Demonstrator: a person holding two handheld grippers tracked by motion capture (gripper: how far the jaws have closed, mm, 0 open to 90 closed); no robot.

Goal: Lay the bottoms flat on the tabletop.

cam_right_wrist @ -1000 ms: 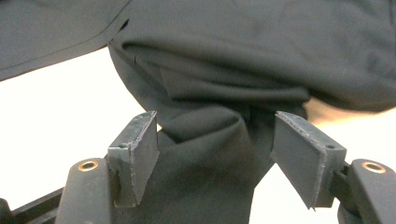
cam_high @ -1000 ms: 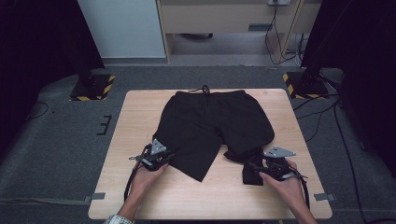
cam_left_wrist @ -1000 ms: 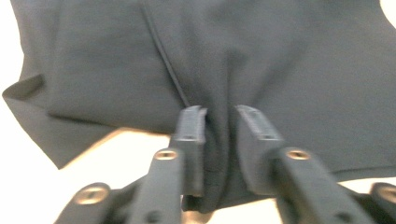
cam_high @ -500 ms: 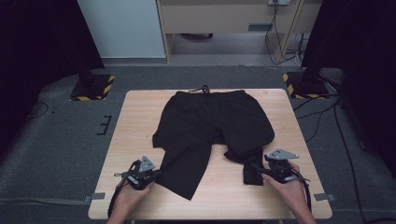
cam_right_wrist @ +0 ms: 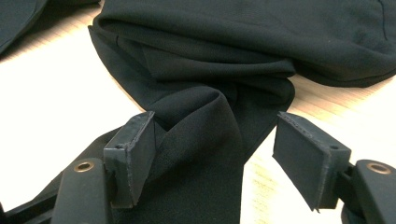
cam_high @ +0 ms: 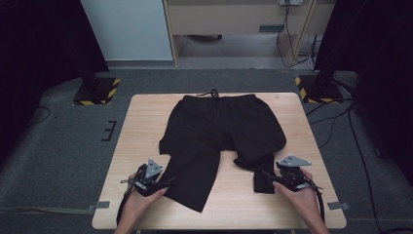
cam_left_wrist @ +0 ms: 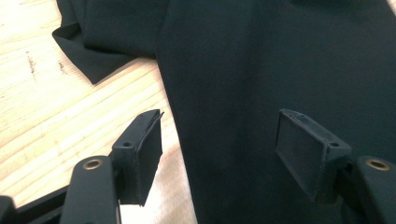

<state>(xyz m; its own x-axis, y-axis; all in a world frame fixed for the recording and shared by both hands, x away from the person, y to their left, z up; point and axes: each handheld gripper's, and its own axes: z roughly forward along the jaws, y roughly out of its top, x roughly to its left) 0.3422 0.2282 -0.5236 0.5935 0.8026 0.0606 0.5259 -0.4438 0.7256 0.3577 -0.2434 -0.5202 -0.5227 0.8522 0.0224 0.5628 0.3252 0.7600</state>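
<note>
A pair of black shorts [cam_high: 219, 126] lies on the wooden table [cam_high: 139, 126], waistband and drawstring at the far side. Its left leg [cam_high: 192, 180] is stretched flat toward the front edge. My left gripper [cam_high: 164, 184] stands open at that leg's left edge; in the left gripper view the left gripper [cam_left_wrist: 224, 140] straddles the cloth edge [cam_left_wrist: 280, 70] over bare wood. The right leg [cam_high: 260, 180] is bunched and folded. My right gripper [cam_high: 268, 176] is open beside it; in the right gripper view the right gripper [cam_right_wrist: 215, 144] has a crumpled fold [cam_right_wrist: 205, 126] lying between its wide jaws.
Bare wood runs along the table's front edge [cam_high: 234, 214] and both sides. Two stands with yellow-black striped bases [cam_high: 95, 90] [cam_high: 319, 87] sit on the grey floor beyond the far corners. Cables trail on the floor at right [cam_high: 350, 126].
My left gripper moved back toward the front edge, and the left leg now lies longer and flatter. The right gripper shifted only slightly beside the bunched leg.
</note>
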